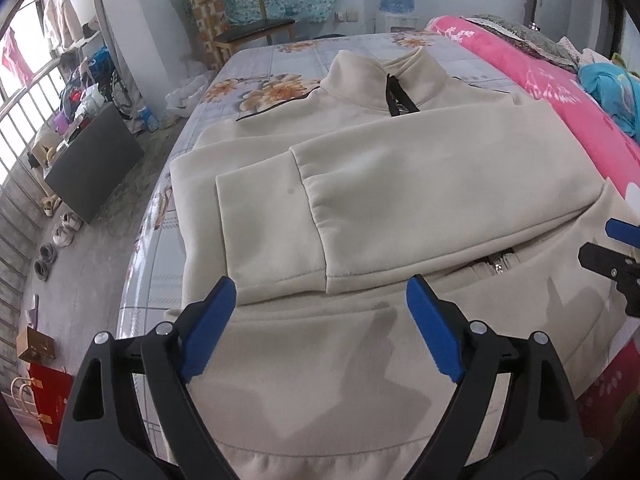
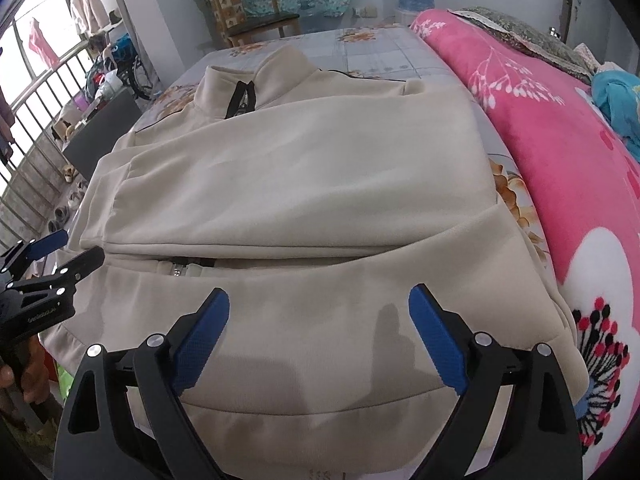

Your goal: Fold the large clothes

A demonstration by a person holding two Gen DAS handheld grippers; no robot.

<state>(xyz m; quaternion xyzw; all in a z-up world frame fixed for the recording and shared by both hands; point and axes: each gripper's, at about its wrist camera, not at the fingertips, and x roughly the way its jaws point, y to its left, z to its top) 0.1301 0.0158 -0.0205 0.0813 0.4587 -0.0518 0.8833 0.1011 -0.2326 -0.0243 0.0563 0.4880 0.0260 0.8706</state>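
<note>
A large beige zip jacket (image 1: 360, 200) lies flat on the bed, collar at the far end, both sleeves folded across its chest. It also shows in the right wrist view (image 2: 304, 184). My left gripper (image 1: 320, 292) is open and empty, hovering above the jacket's near left part, by the sleeve cuff (image 1: 264, 224). My right gripper (image 2: 318, 300) is open and empty above the near right part, just short of the bottom zip end (image 2: 178, 270). The right gripper also shows at the right edge of the left wrist view (image 1: 612, 248); the left gripper shows in the right wrist view (image 2: 60, 256).
The bed sheet (image 1: 280, 60) has a floral print. A pink flowered quilt (image 2: 560, 160) runs along the bed's right side, with a blue garment (image 2: 616, 100) on it. A wooden chair (image 1: 248, 20) stands beyond the bed. Shoes (image 1: 60, 232) and boxes lie on the floor at left.
</note>
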